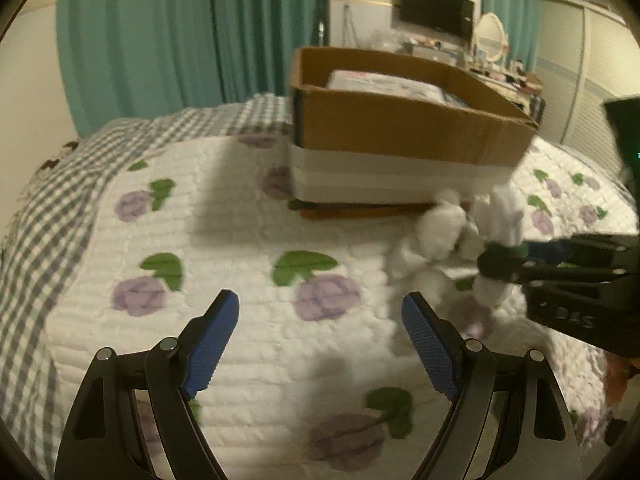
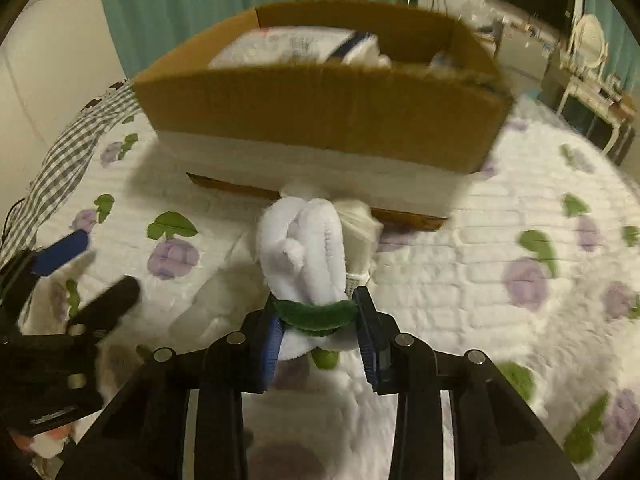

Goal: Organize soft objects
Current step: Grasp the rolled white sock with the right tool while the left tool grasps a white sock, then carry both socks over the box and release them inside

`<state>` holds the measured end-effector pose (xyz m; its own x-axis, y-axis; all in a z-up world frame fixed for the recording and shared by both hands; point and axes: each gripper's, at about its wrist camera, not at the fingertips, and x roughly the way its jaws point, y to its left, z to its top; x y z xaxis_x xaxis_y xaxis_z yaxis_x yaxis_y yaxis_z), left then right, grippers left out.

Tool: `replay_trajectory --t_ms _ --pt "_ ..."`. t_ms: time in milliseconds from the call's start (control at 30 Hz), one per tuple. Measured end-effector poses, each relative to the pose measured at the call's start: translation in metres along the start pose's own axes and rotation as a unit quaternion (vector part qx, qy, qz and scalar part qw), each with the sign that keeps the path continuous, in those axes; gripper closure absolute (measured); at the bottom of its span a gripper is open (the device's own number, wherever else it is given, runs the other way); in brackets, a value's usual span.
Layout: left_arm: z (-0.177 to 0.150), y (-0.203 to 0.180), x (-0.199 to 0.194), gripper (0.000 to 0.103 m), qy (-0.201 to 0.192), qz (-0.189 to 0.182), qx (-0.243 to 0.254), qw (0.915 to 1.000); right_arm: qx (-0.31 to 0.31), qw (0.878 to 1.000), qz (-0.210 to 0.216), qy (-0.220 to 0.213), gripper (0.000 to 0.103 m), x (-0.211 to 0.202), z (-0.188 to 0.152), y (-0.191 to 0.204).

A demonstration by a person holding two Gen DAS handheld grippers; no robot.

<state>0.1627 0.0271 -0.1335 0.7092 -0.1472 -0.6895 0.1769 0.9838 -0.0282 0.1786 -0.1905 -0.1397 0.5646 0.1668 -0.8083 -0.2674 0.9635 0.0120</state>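
Note:
A white plush toy (image 2: pixel 308 256) with a green collar (image 2: pixel 316 314) hangs just above the bed in front of the cardboard box (image 2: pixel 320 120). My right gripper (image 2: pixel 320 336) is shut on the toy at its collar. In the left wrist view the toy (image 1: pixel 444 232) and the right gripper (image 1: pixel 500 264) are at the right, near the box (image 1: pixel 400 128). My left gripper (image 1: pixel 320 340) is open and empty over the quilt, to the left of the toy. The left gripper also shows in the right wrist view (image 2: pixel 88 268).
The bed has a white quilt with purple flowers (image 1: pixel 248 216) and a grey checked blanket (image 1: pixel 48 200) at the left. The box holds several white packages (image 2: pixel 296 46). Teal curtains (image 1: pixel 160 40) hang behind. A dresser with a mirror (image 1: pixel 492 32) stands at the far right.

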Motion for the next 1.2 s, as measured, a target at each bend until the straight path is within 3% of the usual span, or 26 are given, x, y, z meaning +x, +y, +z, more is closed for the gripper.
replay_trajectory --t_ms 167,367,433,467,567,867,1067,1200 --pt "-0.002 -0.029 0.012 0.021 0.017 -0.044 0.016 0.9988 -0.004 0.999 -0.025 -0.023 0.070 -0.032 0.000 -0.009" --pt "0.005 -0.054 0.038 0.022 0.034 -0.065 0.022 0.9971 0.023 0.999 -0.036 -0.017 0.070 -0.030 0.004 -0.029" --pt "0.007 -0.061 0.044 0.042 0.036 -0.070 0.027 0.9965 0.026 0.999 -0.036 -0.015 0.070 -0.028 0.005 -0.030" --pt "0.008 -0.063 0.049 0.060 0.044 -0.075 0.028 0.9958 0.026 0.999 -0.036 -0.013 0.070 -0.025 0.006 -0.028" --pt "0.007 -0.064 0.055 0.072 0.056 -0.086 0.027 0.9943 0.031 0.999 -0.031 -0.014 0.069 -0.027 0.006 -0.031" --pt "0.006 -0.053 0.009 0.073 0.033 -0.091 0.009 0.9952 0.024 0.999 -0.024 -0.037 0.070 -0.049 0.010 -0.025" --pt "0.021 -0.050 -0.046 0.073 -0.019 -0.082 0.009 0.9964 0.020 0.996 -0.009 -0.081 0.070 -0.087 0.020 -0.021" --pt "0.052 -0.054 -0.074 0.073 -0.063 -0.071 0.024 0.9953 0.015 0.994 -0.002 -0.107 0.070 -0.108 0.030 -0.022"
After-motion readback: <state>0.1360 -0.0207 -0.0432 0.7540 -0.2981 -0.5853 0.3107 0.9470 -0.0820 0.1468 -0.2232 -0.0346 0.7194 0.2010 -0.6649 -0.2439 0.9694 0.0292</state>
